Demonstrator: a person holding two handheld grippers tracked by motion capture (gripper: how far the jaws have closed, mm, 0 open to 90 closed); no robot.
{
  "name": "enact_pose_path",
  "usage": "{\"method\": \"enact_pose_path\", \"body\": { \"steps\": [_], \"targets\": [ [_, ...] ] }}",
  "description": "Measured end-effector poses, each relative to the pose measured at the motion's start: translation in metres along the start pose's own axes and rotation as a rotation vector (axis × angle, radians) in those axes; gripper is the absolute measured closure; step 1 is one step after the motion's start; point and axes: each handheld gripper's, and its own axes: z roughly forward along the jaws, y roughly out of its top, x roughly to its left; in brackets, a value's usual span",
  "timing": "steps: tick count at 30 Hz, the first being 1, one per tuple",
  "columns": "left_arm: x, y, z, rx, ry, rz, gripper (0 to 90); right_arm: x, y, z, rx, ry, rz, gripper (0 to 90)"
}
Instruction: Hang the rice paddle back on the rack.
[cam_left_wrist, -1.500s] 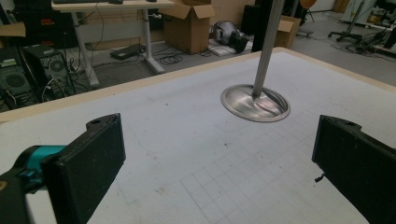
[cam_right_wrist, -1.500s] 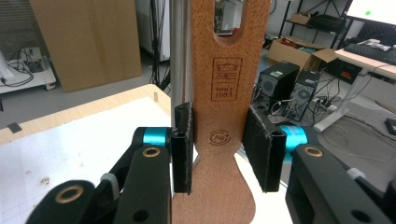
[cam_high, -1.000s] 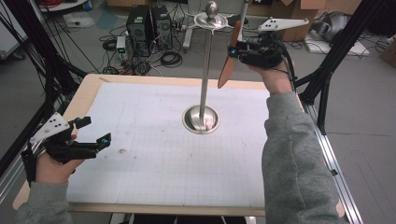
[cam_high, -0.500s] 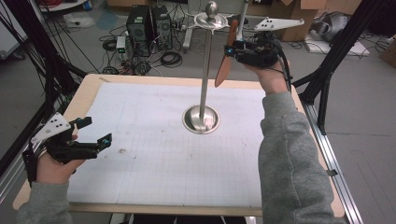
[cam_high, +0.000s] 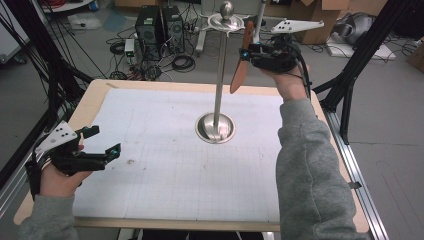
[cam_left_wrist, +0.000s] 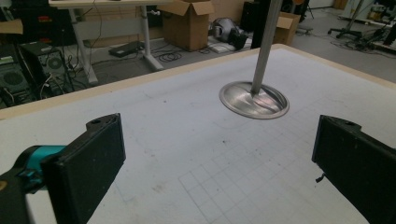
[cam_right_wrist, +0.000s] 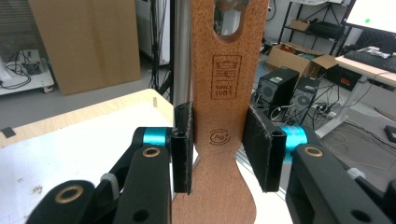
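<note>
A tall metal stand rises from the middle of the table: a round base (cam_high: 215, 127), a thin pole (cam_high: 219, 75) and a hooked top with a ball (cam_high: 226, 9). My right gripper (cam_high: 246, 54) is raised beside the top of the pole, shut on a wooden spatula (cam_high: 240, 67) that hangs tilted, lower end toward the pole. In the right gripper view both pads press the spatula's narrow neck (cam_right_wrist: 219, 140), its hanging hole (cam_right_wrist: 229, 18) is above, and the pole (cam_right_wrist: 181, 51) stands just behind. My left gripper (cam_high: 104, 140) rests open at the table's left edge, holding nothing; the base (cam_left_wrist: 254, 100) lies ahead of it.
The table carries a white gridded mat (cam_high: 165, 165) inside a wooden border (cam_high: 95, 97). Black frame struts (cam_high: 350, 85) stand at both sides. Beyond the far edge are computer towers (cam_high: 157, 27), cables and cardboard boxes on the floor.
</note>
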Motion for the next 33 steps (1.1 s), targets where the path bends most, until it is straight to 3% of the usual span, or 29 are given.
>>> {"method": "enact_pose_path", "body": {
  "steps": [13, 25, 33],
  "targets": [
    [0.0005, -0.0006, -0.0003, 0.006, 0.002, 0.002, 3.1, 0.0005, -0.0020, 0.0046, 0.020, 0.001, -0.006, 64.7],
    [0.0004, -0.0010, 0.0006, 0.006, 0.003, 0.000, 3.1, 0.0013, -0.0045, 0.0054, 0.004, -0.009, -0.007, 63.3],
    [-0.0005, -0.0007, 0.0019, 0.007, 0.002, 0.003, 3.0, 0.0020, -0.0080, 0.0030, -0.002, -0.016, 0.005, 47.2]
  ]
}}
